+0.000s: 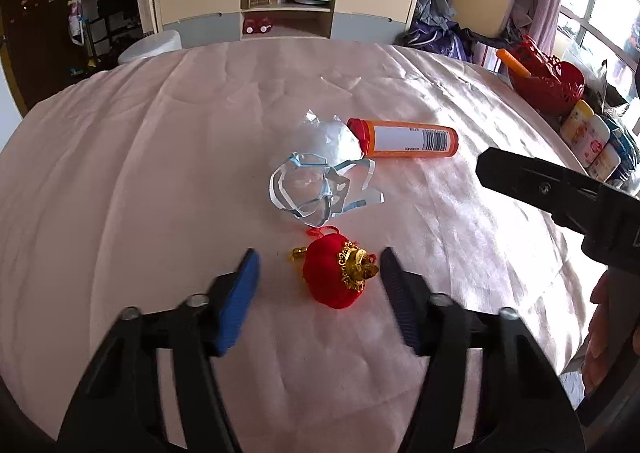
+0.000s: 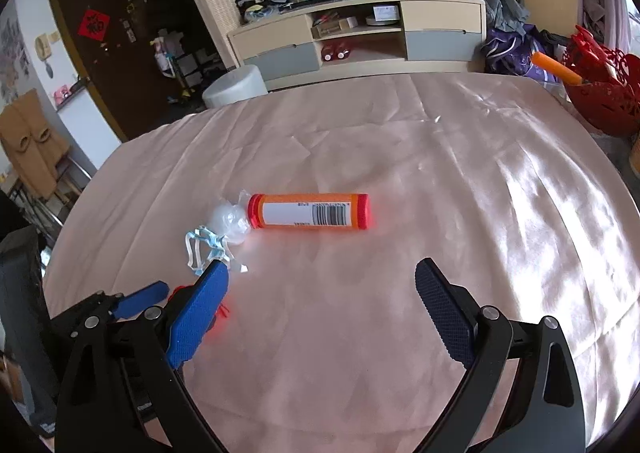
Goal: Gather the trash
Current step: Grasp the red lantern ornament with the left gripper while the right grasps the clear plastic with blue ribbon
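Right now my left tool (image 1: 318,273) has the red ornament (image 1: 334,275) sitting between its two pads on the pink-covered surface (image 1: 140,173); the jaws stand apart, the right pad just beside the gold cap, the left pad with a clear gap, so nothing is gripped. Straight ahead of it, a little further out, lies the crumpled clear plastic with blue strips (image 1: 320,177), and beyond that the orange tube (image 1: 404,139), lying crosswise with its red cap touching the plastic. My right tool (image 2: 320,293) is wide open and empty, pointing at bare cloth; the tube lies ahead of it, well apart. My judgement: the left hand is nearer the ornament and plastic, the right better placed for the tube.
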`<state>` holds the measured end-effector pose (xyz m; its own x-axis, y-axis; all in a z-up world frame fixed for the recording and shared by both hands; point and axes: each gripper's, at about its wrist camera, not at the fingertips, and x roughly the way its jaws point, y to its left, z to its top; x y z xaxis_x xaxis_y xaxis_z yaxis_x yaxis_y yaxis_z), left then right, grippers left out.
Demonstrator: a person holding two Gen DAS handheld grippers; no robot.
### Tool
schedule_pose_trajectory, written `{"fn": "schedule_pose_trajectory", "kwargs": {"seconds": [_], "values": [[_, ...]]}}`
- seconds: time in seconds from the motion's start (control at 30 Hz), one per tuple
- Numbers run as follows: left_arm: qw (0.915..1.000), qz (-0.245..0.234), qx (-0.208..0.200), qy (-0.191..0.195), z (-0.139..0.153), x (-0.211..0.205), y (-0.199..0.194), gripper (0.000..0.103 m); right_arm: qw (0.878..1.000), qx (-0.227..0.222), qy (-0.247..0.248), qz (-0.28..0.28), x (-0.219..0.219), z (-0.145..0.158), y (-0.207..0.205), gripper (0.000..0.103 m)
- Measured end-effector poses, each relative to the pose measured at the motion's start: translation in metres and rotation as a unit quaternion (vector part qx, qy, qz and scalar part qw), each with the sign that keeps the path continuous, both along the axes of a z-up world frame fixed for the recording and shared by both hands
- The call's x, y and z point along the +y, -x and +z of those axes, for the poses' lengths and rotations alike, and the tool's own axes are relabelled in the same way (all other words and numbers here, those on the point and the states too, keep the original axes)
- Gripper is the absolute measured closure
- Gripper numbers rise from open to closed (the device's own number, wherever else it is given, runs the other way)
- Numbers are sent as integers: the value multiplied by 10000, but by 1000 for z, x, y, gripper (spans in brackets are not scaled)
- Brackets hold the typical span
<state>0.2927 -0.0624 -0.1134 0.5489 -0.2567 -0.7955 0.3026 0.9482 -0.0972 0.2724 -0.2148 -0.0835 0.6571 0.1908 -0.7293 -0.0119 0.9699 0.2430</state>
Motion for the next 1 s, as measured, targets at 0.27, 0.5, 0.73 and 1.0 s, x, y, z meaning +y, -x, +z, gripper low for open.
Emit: {"fn": "schedule_pose_trajectory", "kwargs": {"seconds": [0.27,0.5,0.73,1.0], "values": [[9999,35,-119,18,7,21,-1,71,9998,31,-86,199,21,-2,-13,13],[9988,360,-328,-28,23,58,3,71,9976,206,-243,611,54,-15,-29,37],[9986,388,-353,22,26,67,3,71,9952,315,-64,919,80,-20,-36,87],[9983,350,-452,65,39,66,21,71,9956,-17,267,899,81,9,-7,92]]}}
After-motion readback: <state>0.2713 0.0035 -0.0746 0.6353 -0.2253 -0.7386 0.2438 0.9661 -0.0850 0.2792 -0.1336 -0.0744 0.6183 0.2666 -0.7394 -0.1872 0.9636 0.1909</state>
